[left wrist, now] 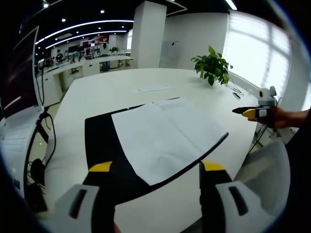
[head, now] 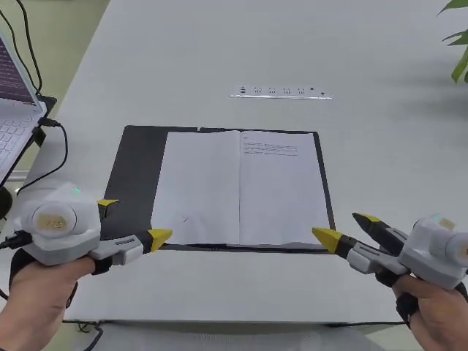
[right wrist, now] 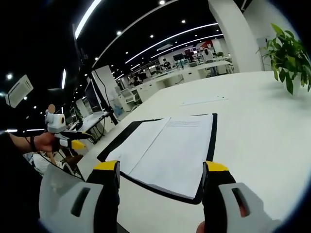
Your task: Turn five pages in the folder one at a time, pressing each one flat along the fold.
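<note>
The black rectangular folder is lying open and flat on the white desk, with a blank white sheet on its left half and a white sheet with a few printed lines at its top on its right half. The two sheets are meeting at the centre fold.

The left gripper is hovering just beside the folder's near left corner, its yellow-tipped fingers spread apart and gripping nothing. The right gripper is hanging just off the near right corner, its fingers likewise parted and empty. I cannot tell whether either tip is touching the cover.

Judging from this, a page turn is about to begin at the right-hand corner. The paper is looking thin and is lying tight on the stack, so the fingers could be pinching two sheets at once or creasing the corner. The desk is looking smooth, so a sideways pull could be sliding the whole folder unless the left gripper is pinning it. A page laid over without a firm press along the fold could be springing back up.
</note>
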A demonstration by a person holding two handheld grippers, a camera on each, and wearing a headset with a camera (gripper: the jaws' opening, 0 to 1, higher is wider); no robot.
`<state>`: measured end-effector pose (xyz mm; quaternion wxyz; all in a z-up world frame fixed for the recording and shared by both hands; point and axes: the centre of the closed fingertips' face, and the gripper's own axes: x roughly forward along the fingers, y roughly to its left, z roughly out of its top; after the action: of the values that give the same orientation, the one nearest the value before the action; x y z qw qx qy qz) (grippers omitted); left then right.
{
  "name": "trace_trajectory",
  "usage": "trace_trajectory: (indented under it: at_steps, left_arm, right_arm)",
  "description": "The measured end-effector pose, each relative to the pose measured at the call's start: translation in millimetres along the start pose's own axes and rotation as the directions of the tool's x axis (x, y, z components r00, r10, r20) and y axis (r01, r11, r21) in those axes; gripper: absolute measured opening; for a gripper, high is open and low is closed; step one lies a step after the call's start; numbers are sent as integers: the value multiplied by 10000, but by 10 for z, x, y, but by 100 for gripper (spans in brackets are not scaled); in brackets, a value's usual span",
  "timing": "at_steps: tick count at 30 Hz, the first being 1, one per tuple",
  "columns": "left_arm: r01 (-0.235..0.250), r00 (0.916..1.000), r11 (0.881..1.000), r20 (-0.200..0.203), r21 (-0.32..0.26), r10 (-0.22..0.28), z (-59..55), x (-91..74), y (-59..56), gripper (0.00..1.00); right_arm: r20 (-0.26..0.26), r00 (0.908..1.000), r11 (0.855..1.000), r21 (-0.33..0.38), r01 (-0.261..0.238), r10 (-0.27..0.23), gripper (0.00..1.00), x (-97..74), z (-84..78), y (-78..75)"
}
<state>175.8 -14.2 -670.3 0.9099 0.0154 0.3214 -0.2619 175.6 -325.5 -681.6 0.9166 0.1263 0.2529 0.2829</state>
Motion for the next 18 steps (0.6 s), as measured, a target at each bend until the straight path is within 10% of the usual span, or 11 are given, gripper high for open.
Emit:
trace_trajectory:
  at_steps: [18]
  left_arm:
    - [595,9982,9971,-122,465,-590,136,188,-225,70]
  right_arm:
    - [-9,9998,9993,318,206,-206,67,-87,-43,-94]
